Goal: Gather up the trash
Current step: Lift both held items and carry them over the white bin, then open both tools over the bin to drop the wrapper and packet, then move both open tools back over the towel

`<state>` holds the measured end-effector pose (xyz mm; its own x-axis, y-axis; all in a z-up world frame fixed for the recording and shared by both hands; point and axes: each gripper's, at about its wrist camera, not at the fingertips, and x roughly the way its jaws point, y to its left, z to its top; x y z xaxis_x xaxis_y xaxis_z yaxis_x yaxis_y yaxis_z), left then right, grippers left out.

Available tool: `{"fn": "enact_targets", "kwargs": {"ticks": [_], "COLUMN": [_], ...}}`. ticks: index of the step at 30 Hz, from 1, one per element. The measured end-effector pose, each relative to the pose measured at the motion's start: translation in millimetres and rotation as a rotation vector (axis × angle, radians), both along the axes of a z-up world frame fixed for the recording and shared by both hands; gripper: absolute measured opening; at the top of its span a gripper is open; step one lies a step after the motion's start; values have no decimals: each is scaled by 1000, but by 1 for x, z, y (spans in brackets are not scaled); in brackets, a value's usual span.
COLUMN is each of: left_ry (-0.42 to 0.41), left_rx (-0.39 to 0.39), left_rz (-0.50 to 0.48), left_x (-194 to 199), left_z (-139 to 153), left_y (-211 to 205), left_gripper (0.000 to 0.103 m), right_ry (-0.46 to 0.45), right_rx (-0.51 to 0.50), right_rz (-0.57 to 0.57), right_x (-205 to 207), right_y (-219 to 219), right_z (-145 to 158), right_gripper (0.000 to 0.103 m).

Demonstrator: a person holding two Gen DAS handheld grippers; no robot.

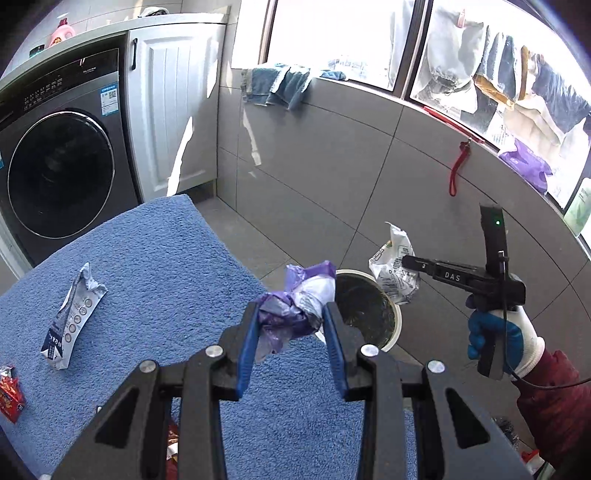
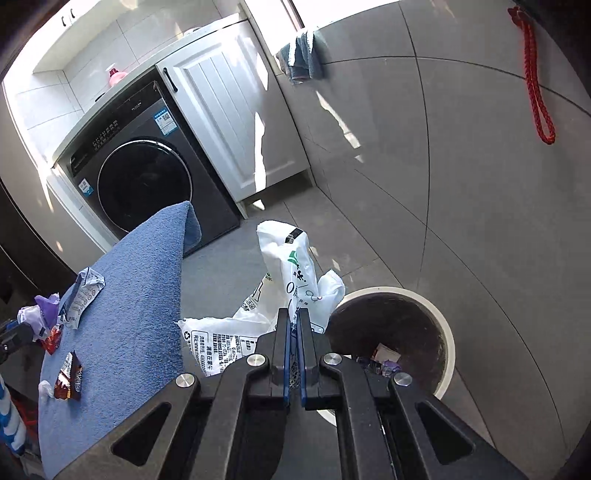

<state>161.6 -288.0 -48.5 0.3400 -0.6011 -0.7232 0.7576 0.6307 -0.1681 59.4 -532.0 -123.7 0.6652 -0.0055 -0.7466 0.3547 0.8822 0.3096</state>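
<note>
The left gripper [image 1: 291, 314] clamps a crumpled purple wrapper [image 1: 295, 302] above the blue towel [image 1: 166, 258]; at its two o'clock, the right gripper [image 2: 294, 321] pinches a white bag [image 2: 295, 273] beside the bin [image 2: 448, 332].

- A dark front-loading washing machine [image 1: 61, 170] stands under a white counter.
- A white cabinet door [image 1: 173, 110] is just beside it.
- Blue cloths [image 1: 277, 86] drape over the window sill.
- A red cord [image 2: 535, 81] hangs on the grey tiled wall.
- A pink bottle [image 1: 62, 33] sits on the counter.
</note>
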Motion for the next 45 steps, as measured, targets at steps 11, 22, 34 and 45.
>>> {"fn": "enact_targets", "kwargs": {"ticks": [11, 22, 34, 45], "left_ry": [109, 164, 10, -51], "left_rx": [90, 84, 9, -2], "left_rz": [-152, -141, -33, 139], "left_x": [17, 16, -16, -27], "left_z": [-59, -76, -15, 14], "left_y": [-166, -190, -83, 76], "left_gripper": [35, 51, 51, 51], "right_ry": [126, 165, 46, -83], "right_rx": [55, 67, -34, -89], "right_rz": [-95, -140, -88, 79], "right_x": [-8, -21, -34, -16], "right_y": [-59, -71, -23, 63], "right_z": [-71, -84, -11, 57], "right_gripper": [7, 21, 31, 34]}}
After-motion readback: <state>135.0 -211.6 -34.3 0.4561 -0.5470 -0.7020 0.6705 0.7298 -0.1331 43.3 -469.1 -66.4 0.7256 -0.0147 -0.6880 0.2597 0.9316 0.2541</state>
